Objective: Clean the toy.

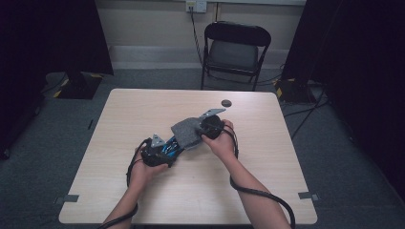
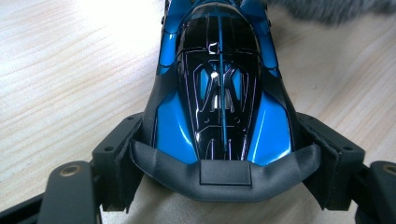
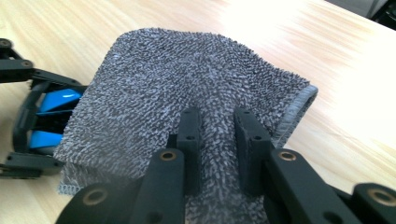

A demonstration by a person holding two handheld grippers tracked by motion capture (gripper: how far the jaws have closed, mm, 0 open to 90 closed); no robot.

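Near-left on the counter (image 1: 200,191), left gripper (image 1: 160,152) clamps the blue toy car (image 2: 219,93) by its sides. Just right and farther, right gripper (image 3: 217,140) pinches a grey cloth (image 3: 187,84) draped over the car's far end. Beyond, a small dark disc (image 1: 226,102).

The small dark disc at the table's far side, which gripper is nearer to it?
Right. The right gripper, shut on the cloth, sits just short of the disc. The left gripper, clamping the toy car, is farther back.
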